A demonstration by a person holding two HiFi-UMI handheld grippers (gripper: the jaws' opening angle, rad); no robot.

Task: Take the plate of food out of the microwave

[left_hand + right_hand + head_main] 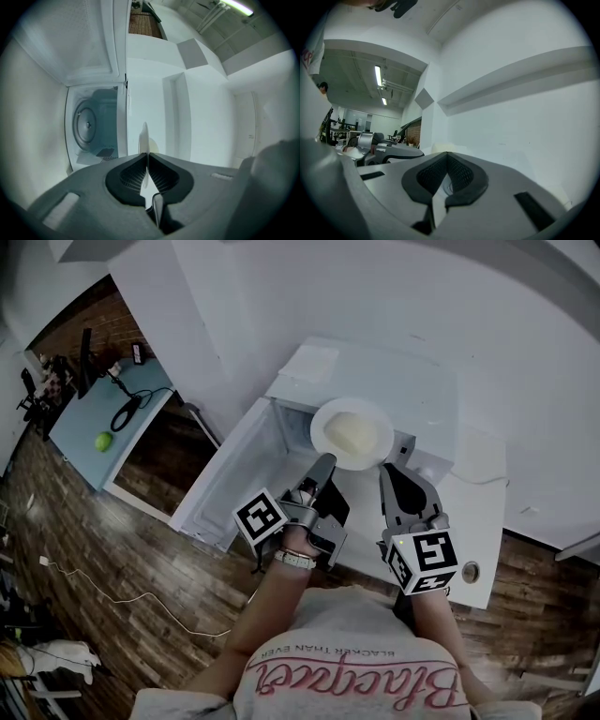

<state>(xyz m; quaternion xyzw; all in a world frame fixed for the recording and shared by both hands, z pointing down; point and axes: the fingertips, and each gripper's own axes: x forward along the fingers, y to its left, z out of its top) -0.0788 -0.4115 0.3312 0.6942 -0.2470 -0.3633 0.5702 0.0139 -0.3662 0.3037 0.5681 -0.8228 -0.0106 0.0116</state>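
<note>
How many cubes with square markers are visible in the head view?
2. One marker cube sits on the left tongs, near the wrist; the other sits on the right tongs. None seems hidden.

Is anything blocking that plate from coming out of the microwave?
Nothing visible does. The plate, pinched at its rim by the left gripper, is already clear of the microwave opening, and the door stands wide open off to one side.

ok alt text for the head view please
A person holds a white plate of pale food by its rim with the left gripper and right gripper, at the front of an open white microwave, its door swung out left.
</note>
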